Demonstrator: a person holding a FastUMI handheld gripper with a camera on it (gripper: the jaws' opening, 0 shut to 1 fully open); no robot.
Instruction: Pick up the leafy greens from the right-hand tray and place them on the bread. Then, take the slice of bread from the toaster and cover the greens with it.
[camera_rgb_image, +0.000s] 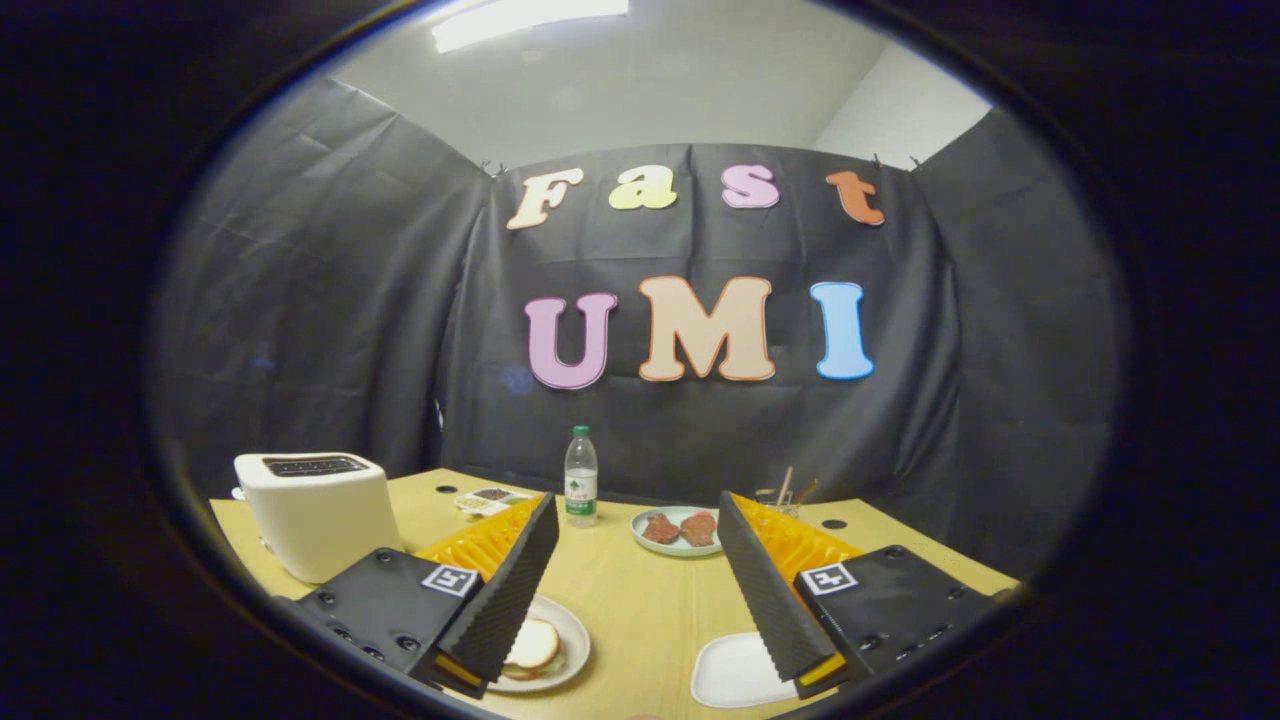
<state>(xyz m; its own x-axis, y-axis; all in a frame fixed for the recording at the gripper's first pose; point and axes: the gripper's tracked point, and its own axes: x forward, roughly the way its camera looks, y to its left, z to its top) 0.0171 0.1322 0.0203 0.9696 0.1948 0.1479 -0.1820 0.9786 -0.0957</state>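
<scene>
My gripper (635, 505) is open, raised above the wooden table (640, 600), with nothing between its fingers. Under the left finger lies a round white plate (572, 640) bearing a pale slice of bread (532, 645). That slice seems to rest on another layer; the finger hides part of it. A white square tray (735, 672) lies by the right finger, and the part I see is bare. To the left of the left finger stands a white toaster (318, 515). Its top slots are dark and nothing sticks out of them.
Beyond the fingers stand a clear water bottle (581, 478) and a light plate (672, 545) with two reddish meat slices. A small tray (487, 499) lies behind the left finger. A glass with sticks (785, 493) stands behind the right finger. Black cloth walls the table.
</scene>
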